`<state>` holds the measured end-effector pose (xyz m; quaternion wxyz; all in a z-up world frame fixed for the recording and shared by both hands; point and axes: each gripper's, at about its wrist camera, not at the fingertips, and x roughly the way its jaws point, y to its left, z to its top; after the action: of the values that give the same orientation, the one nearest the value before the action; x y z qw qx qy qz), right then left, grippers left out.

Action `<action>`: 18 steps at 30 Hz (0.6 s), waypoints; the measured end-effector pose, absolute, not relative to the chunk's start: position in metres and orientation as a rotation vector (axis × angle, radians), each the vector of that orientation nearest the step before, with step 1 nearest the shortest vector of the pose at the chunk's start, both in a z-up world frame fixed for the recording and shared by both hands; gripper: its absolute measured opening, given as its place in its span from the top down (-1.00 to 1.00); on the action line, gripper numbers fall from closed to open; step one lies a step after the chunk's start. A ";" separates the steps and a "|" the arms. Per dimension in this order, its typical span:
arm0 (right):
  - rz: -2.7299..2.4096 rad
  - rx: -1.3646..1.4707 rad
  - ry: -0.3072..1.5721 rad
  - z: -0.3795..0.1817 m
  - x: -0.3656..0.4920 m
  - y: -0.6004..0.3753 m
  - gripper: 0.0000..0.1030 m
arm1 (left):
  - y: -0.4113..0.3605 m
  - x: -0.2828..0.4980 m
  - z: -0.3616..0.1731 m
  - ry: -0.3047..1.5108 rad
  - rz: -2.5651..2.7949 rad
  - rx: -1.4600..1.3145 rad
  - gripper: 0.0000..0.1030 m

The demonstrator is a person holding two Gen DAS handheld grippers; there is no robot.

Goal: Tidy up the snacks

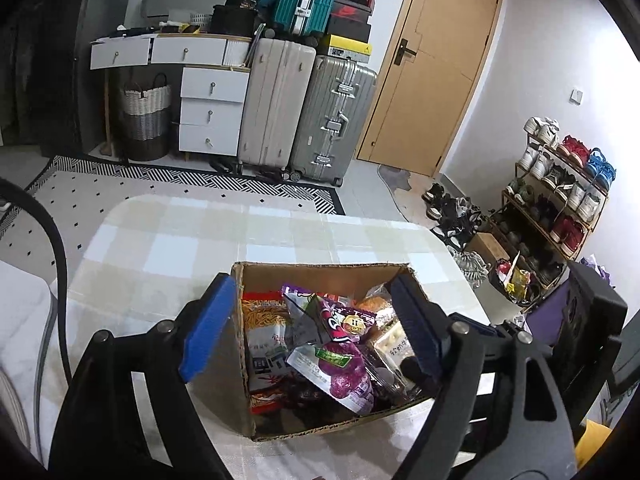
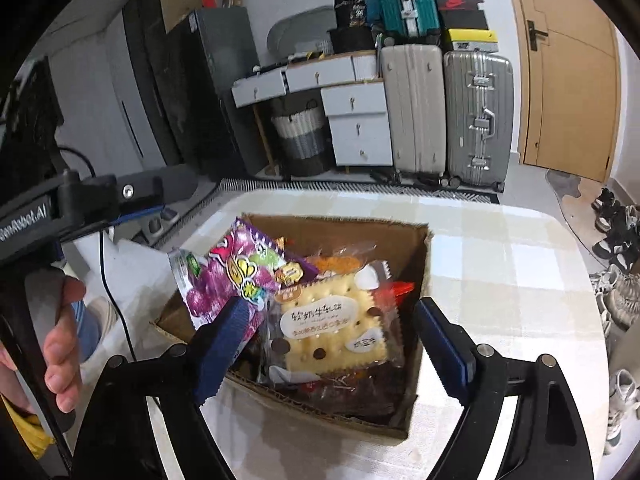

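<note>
A: Checked cloth covers the table (image 1: 168, 232). What sits on it?

B: One cardboard box (image 1: 320, 270), open at the top, placed near the table's front edge, between the two tools. The table's far edge and both far corners carry nothing else in view.

A: Contents of the box?

B: Snack packets, piled loosely. A purple grape-print pouch (image 2: 218, 280) leans over the box's left wall. A square cracker pack (image 2: 332, 328) with a clear wrapper lies on top, toward the box's near side. A red-and-white noodle-snack bag (image 1: 264, 332) stands against the left wall. Darker packets lie underneath; their labels cannot be read.

A: State of the left gripper (image 1: 312, 338)?

B: Blue pads spread wide, hanging above the box, one pad outside the left wall, one over the right side. Nothing between them.

A: And the right gripper (image 2: 336, 348)?

B: Also spread wide, over the box's near side, with the cracker pack seen between the pads. Whether either pad touches a packet cannot be told.
</note>
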<state>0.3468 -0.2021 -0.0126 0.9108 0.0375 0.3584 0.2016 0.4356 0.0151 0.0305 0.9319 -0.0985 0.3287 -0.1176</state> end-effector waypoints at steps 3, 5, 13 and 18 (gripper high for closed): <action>0.414 0.124 0.703 -0.006 0.346 -0.212 -0.68 | 0.017 0.429 0.036 0.654 -0.227 -0.206 -0.55; 0.418 0.163 0.665 0.003 0.342 -0.218 -0.68 | 0.019 0.421 0.041 0.623 -0.214 -0.212 -0.57; 0.446 0.261 0.539 0.046 0.309 -0.230 -0.81 | 0.027 0.359 0.067 0.544 -0.185 -0.190 -0.77; 0.422 0.258 0.478 0.061 0.257 -0.231 -0.91 | 0.029 0.293 0.085 0.462 -0.152 -0.182 -0.98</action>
<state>0.2572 -0.2312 0.0614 0.9414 0.1264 0.2345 0.2069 0.2928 0.0286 0.0853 0.9665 -0.0900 0.2284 -0.0750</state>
